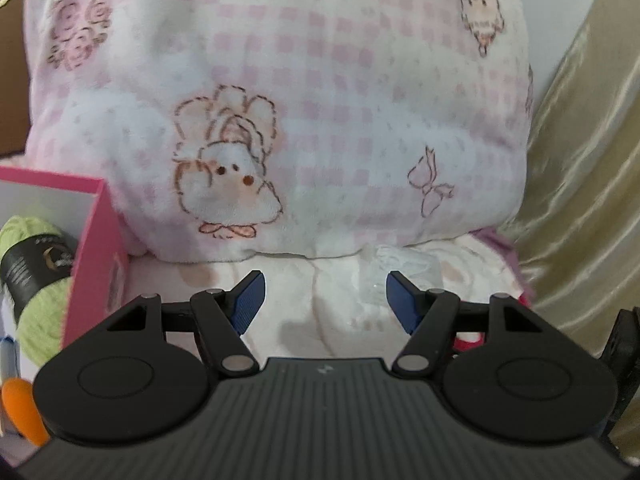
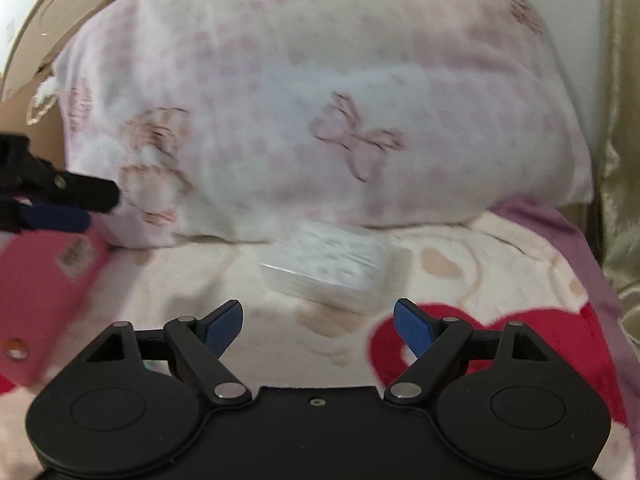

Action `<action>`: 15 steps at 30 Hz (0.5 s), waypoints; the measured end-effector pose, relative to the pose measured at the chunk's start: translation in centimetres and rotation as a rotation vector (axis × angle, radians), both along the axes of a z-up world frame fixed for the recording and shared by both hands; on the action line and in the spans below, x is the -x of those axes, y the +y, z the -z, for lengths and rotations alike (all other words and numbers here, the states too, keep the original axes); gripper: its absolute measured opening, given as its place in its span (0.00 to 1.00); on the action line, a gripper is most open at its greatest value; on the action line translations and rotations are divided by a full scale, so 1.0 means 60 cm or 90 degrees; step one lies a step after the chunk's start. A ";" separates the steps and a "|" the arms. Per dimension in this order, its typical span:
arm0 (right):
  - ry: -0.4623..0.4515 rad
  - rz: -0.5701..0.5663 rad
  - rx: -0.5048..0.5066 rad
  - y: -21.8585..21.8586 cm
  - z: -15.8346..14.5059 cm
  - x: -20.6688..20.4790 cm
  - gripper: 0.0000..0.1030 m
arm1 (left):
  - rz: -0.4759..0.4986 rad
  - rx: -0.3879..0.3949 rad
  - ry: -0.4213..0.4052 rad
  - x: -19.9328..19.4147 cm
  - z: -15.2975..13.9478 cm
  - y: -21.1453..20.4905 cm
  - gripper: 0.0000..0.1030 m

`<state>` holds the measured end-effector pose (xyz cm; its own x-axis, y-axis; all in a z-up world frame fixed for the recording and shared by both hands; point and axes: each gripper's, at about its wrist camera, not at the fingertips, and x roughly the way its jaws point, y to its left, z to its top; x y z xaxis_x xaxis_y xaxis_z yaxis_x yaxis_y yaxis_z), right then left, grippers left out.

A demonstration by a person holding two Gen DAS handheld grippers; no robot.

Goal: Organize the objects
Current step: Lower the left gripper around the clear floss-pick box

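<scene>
A small white packet [image 2: 326, 268], flat and rectangular, wrapped in clear film with faint grey print on its top face, is seen lying on a cream blanket [image 2: 248, 276] patterned with tan shapes and a red heart. In the right wrist view the packet sits at twelve o'clock of the right tongs [image 2: 318, 322], just ahead of the blue pads [image 2: 224, 326] and not between them. These tongs are held wide apart and nothing is gripped. Behind the packet, touching its far edge, a big soft pillow [image 2: 320, 100] in pink and white checks with bows and little animals is propped upright.

In the left wrist view the left tongs [image 1: 325, 300] are also held apart and empty; the packet [image 1: 400, 268] shows, blurred, at about one o'clock of them, at the foot of the pillow. At nine o'clock a pink box [image 1: 94, 256] stands open, with a green ball of yarn [image 1: 38, 292] in a dark paper band inside it. The left tongs appear at nine o'clock of the right wrist view, above the pink box.
</scene>
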<state>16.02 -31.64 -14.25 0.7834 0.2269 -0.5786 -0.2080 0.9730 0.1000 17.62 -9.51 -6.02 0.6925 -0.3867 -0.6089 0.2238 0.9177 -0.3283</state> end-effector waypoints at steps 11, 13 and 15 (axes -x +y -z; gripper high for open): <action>0.020 0.025 -0.112 -0.027 0.027 -0.041 0.84 | -0.019 -0.013 0.030 -0.059 0.080 -0.076 0.62; 0.011 0.022 -0.089 -0.018 0.029 -0.044 0.83 | -0.019 -0.012 0.038 -0.064 0.088 -0.080 0.62; -0.004 0.012 -0.071 -0.008 0.029 -0.045 0.83 | -0.012 -0.019 0.035 -0.067 0.091 -0.089 0.62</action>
<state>18.70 -32.11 -15.98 0.7917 0.2752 -0.5454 -0.1915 0.9596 0.2062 21.64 -14.86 -11.48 0.6649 -0.3555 -0.6569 0.1894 0.9310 -0.3122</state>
